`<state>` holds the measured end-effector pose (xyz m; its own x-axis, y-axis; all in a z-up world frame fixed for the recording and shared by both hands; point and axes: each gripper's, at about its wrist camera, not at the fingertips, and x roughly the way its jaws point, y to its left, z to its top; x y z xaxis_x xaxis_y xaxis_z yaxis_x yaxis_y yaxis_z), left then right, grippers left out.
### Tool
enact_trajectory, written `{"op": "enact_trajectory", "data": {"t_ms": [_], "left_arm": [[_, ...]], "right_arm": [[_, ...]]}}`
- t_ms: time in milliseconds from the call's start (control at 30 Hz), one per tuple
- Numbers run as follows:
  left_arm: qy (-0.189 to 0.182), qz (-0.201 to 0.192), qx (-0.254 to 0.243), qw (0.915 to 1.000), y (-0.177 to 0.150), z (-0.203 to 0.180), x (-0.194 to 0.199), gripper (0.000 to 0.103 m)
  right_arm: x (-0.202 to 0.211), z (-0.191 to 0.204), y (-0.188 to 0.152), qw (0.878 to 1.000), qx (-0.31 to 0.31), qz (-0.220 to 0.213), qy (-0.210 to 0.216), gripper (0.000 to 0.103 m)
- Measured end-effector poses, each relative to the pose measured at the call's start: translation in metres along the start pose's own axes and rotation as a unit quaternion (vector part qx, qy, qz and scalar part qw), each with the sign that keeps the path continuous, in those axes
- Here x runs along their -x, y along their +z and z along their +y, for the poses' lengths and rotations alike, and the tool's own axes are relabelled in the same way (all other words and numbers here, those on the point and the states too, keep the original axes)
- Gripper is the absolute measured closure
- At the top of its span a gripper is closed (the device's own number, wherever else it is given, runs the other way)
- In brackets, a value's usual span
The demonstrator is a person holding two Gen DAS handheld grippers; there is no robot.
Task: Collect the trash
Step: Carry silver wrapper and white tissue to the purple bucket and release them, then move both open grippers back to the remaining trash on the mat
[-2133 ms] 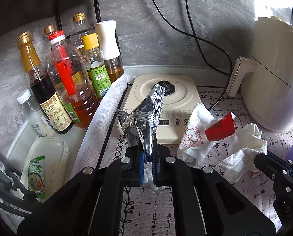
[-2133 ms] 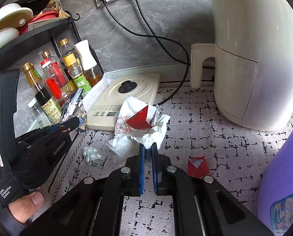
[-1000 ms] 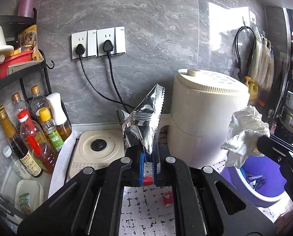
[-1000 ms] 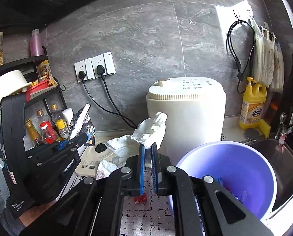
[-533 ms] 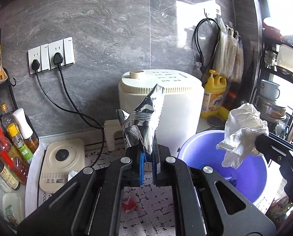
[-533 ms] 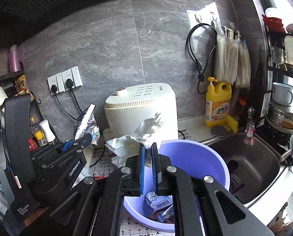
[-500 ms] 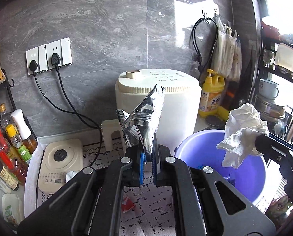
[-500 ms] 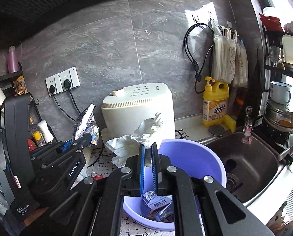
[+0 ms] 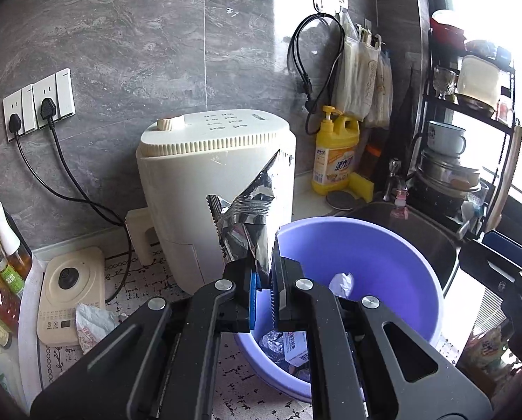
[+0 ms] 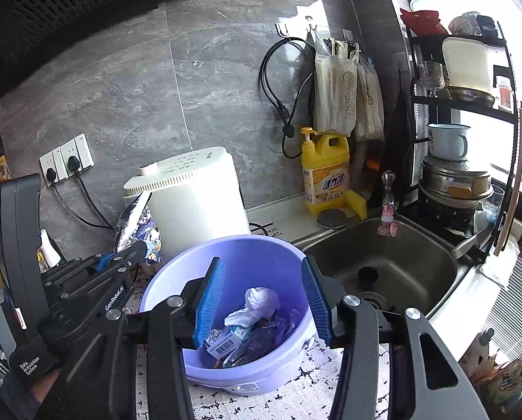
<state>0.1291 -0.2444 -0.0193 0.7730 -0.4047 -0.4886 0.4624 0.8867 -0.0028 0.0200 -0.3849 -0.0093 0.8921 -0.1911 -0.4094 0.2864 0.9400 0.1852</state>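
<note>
Right gripper (image 10: 262, 299) jaws opening, empty, white tissue (image 10: 261, 302) below in purple bin (image 10: 163, 281); left gripper (image 9: 263, 292) clamps foil wrapper (image 9: 252, 217).

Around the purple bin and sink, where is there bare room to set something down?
Bare counter lies between the white appliance and the yellow detergent bottle. The sink basin is bare too. The purple bin holds trash, and the rack right of the sink is packed with dishes.

The left gripper (image 10: 121, 262) reads "GenRobot.AI" on its arm and "Data Acquisition System" on its body.
</note>
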Motion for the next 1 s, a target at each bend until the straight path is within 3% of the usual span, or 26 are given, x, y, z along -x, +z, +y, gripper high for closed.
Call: {"op": "enact_trajectory", "data": {"t_ms": [100, 267, 467, 533, 700, 1000], "left_arm": [[-0.027, 0.015, -0.009, 0.9995, -0.002, -0.011, -0.005, 0.095], [-0.037, 0.019, -0.011, 0.9991, -0.004, -0.015, -0.005, 0.045], [-0.012, 0.003, -0.014, 0.9998, -0.004, -0.005, 0.007, 0.015], [0.001, -0.001, -0.013, 0.9999, -0.005, 0.003, 0.012, 0.012], [0.036, 0.005, -0.003, 0.9994, -0.014, 0.030, 0.020, 0.009], [0.112, 0.021, 0.045, 0.9925, -0.038, 0.093, 0.037, 0.009]], "right_arm": [[0.005, -0.009, -0.001, 1.000, -0.009, 0.001, -0.011, 0.056], [0.010, -0.018, -0.001, 1.000, -0.020, 0.002, -0.022, 0.056], [0.014, -0.007, 0.000, 1.000, -0.012, -0.005, -0.012, 0.047], [0.015, -0.001, 0.000, 1.000, -0.007, -0.008, -0.006, 0.031], [0.011, 0.020, -0.006, 1.000, 0.011, -0.008, 0.016, 0.013], [-0.007, 0.074, -0.020, 0.996, 0.048, 0.011, 0.080, 0.008]]}}
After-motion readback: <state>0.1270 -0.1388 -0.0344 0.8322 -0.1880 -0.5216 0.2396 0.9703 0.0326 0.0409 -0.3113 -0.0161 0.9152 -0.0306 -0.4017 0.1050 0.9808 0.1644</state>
